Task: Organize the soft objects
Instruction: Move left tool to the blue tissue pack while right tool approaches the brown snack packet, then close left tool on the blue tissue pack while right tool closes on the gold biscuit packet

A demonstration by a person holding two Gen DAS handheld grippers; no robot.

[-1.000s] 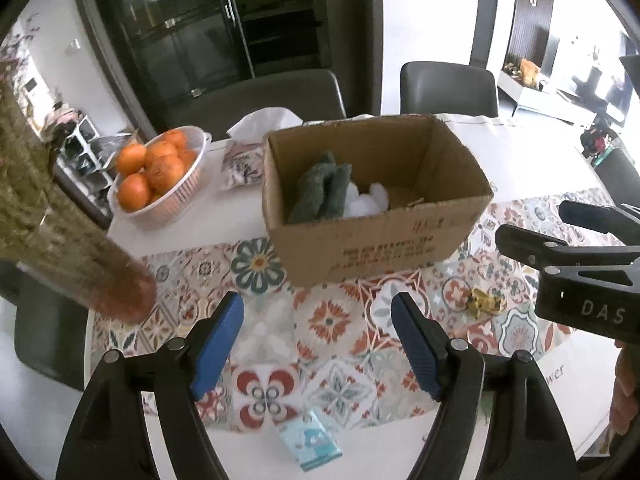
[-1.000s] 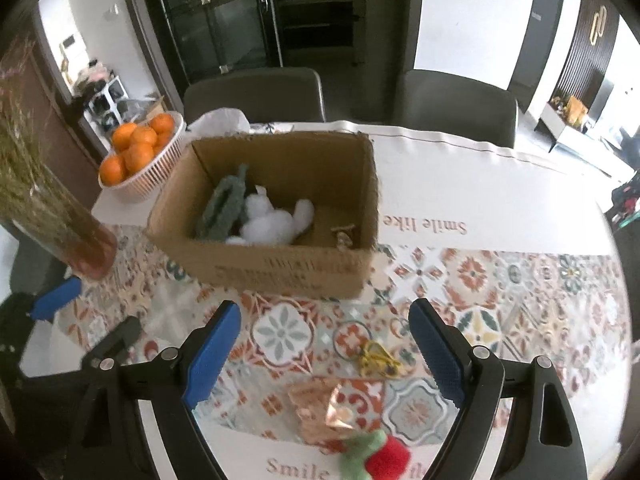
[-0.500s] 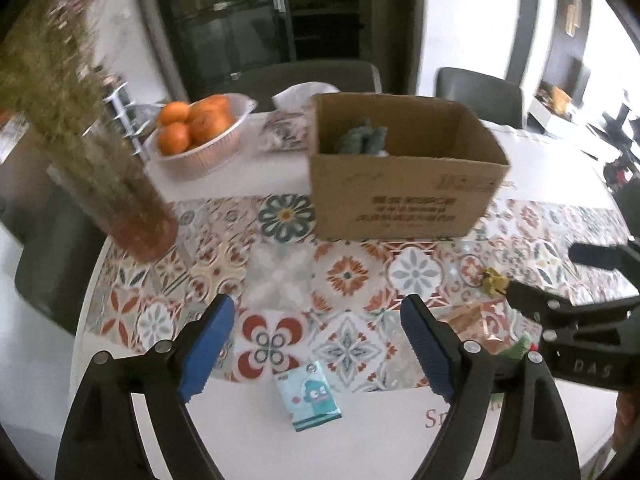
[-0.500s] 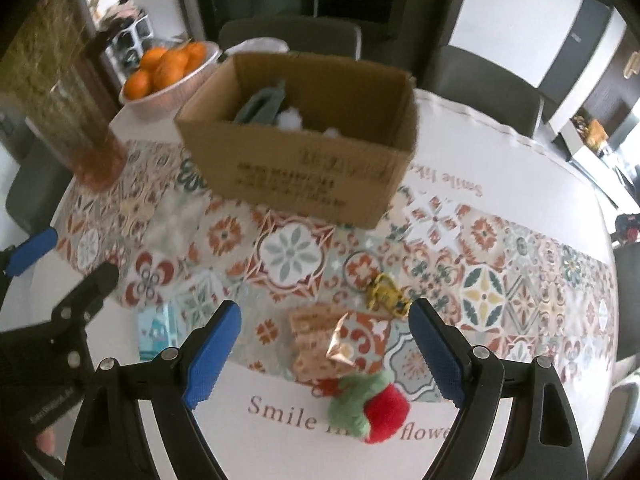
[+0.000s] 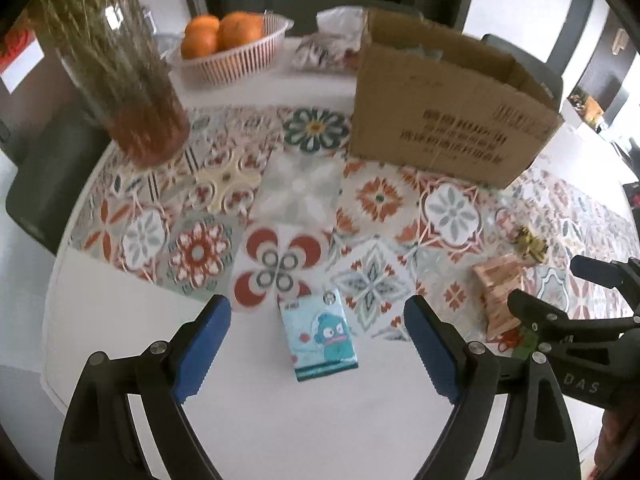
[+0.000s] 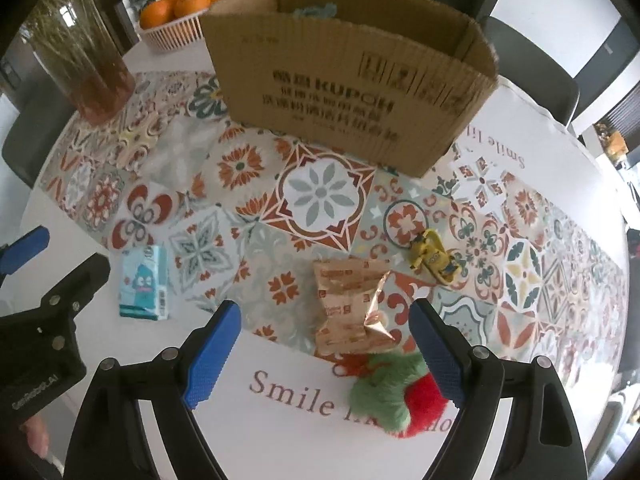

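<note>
A red and green plush strawberry (image 6: pixel 394 406) lies on the table's near edge, touching my right gripper's right finger (image 6: pixel 438 354). My right gripper (image 6: pixel 326 354) is open and empty, low over the table. A crumpled snack packet (image 6: pixel 348 306) lies between its fingers. The cardboard box (image 6: pixel 352 92) stands behind; a green soft thing shows at its far rim. My left gripper (image 5: pixel 318 350) is open and empty, straddling a light-blue tissue pack (image 5: pixel 318 334). The box also shows in the left wrist view (image 5: pixel 452 114).
A glass vase of dried stems (image 5: pixel 124 80) stands at the left. A white basket of oranges (image 5: pixel 232 52) is behind it. A small yellow toy (image 6: pixel 432 258) lies right of the packet. Chairs ring the round table (image 5: pixel 240 412).
Both grippers have pulled back from the box and dropped low toward the table's near edge. The tissue pack and the plush strawberry now lie close to the fingers.
</note>
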